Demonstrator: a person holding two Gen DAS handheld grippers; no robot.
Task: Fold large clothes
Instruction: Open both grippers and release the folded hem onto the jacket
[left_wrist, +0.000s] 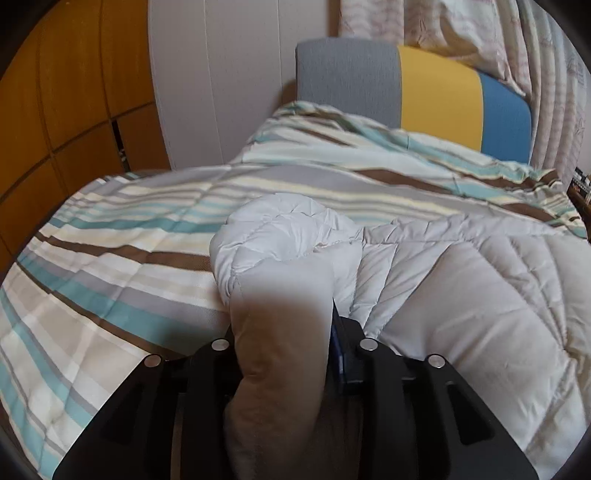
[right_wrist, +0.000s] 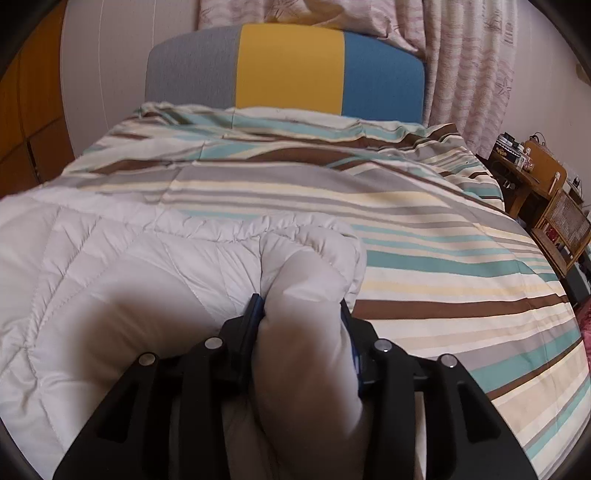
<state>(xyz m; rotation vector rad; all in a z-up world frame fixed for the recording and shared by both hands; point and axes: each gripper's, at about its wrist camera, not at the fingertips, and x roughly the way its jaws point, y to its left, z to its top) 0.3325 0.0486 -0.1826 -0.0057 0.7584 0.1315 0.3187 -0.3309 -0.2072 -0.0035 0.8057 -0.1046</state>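
Quilt (left_wrist: 461, 295), white and padded, lies on the striped bedspread (left_wrist: 110, 258) of the bed, and we hold it at two bunched corners. Nearest us, the left claw (left_wrist: 284, 332) is clamped on a thick roll of the quilt; only one blue pad shows, at 3 o'clock of the roll, the other side hidden by cloth. In the right wrist view, the right claw (right_wrist: 301, 325) is likewise clamped on a bunched corner of the quilt (right_wrist: 110, 277), with blue pads pressing it from both sides.

From the left claw the quilt spreads toward 3 o'clock; from the right claw it spreads toward 9 o'clock. So we judge its long axis runs side to side between our two grips, across the bed, with the held edge facing 12 o'clock toward the headboard (right_wrist: 288, 66).

We judge the step in hand to be carrying a gripped edge over to make a fold; how many folds are done we cannot tell. The next move calls for both claws travelling together, level and at matched pace, keeping the edge taut between them, then lowering it squarely onto the far edge before letting go.

Beyond, the bedspread runs on to the grey, yellow and blue headboard, with curtains (right_wrist: 461, 74) behind it at 1 o'clock.
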